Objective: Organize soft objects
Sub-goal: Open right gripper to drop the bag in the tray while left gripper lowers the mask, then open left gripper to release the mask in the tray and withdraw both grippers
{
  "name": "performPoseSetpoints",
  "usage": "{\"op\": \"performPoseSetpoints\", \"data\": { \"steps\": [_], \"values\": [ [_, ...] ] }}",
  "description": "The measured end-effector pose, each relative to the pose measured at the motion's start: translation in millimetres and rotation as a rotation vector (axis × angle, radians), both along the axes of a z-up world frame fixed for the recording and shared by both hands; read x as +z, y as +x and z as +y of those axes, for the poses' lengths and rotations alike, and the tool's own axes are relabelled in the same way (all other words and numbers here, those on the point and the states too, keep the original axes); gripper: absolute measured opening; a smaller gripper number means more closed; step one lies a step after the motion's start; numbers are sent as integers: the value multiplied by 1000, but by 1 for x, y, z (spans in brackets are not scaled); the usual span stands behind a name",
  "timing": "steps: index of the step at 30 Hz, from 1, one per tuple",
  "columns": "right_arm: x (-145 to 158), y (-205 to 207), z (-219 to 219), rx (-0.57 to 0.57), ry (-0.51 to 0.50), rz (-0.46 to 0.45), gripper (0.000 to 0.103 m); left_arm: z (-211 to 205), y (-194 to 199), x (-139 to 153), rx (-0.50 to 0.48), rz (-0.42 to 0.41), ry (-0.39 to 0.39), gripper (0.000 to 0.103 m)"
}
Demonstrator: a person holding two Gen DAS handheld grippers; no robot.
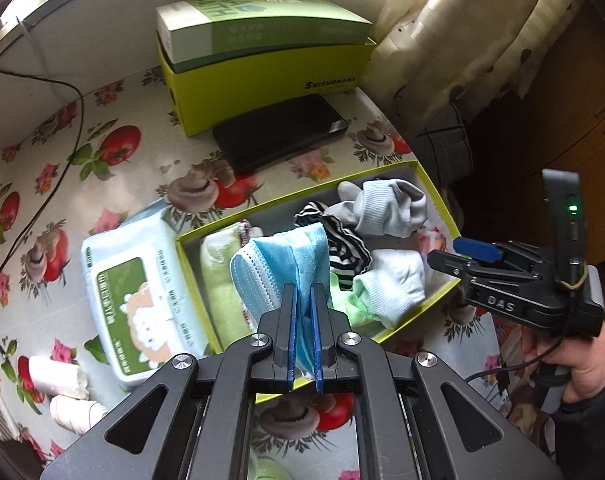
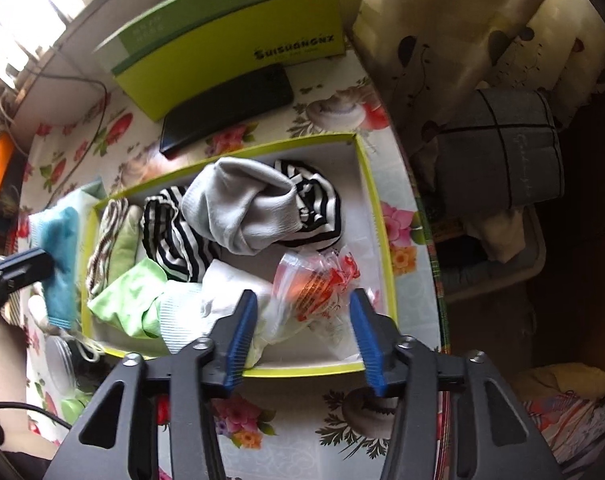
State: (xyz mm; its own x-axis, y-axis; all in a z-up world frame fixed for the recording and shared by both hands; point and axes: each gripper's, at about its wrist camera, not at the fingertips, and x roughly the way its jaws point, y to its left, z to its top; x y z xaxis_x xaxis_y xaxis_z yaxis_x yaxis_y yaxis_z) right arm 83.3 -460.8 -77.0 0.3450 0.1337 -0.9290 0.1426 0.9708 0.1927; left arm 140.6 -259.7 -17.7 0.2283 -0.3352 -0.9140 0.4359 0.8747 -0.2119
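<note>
Left claw (image 1: pixel 304 332) clenched on blue mask (image 1: pixel 286 264) above sock-filled box (image 1: pixel 438 188); right claw (image 2: pixel 302 344) released, empty

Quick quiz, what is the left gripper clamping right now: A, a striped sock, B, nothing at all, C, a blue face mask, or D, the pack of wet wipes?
C: the left gripper has its jaws closed on the blue face mask, which hangs over the green-rimmed box of socks, while the right gripper is open and empty.
</note>
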Motion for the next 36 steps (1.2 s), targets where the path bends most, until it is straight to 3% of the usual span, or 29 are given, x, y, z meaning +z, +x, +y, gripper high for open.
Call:
{"op": "performPoseSetpoints", "data": {
  "steps": [12,16,18,20,36],
  "values": [
    [17,-28,6,-21,41,-38,50,-23,16,-31,-37,72,-22,8],
    [17,-30,13,-13,57,-38,51,-25,17,-36,-54,66,-25,16],
    [19,-31,16,-9,62,-42,51,-23,18,-34,-40,69,-44,30],
    [21,-32,18,-5,64,-45,51,-20,19,-32,-29,65,-52,35],
    [50,-37,63,81,77,-92,51,31,-7,8,63,21,-52,35]
  ]
}}
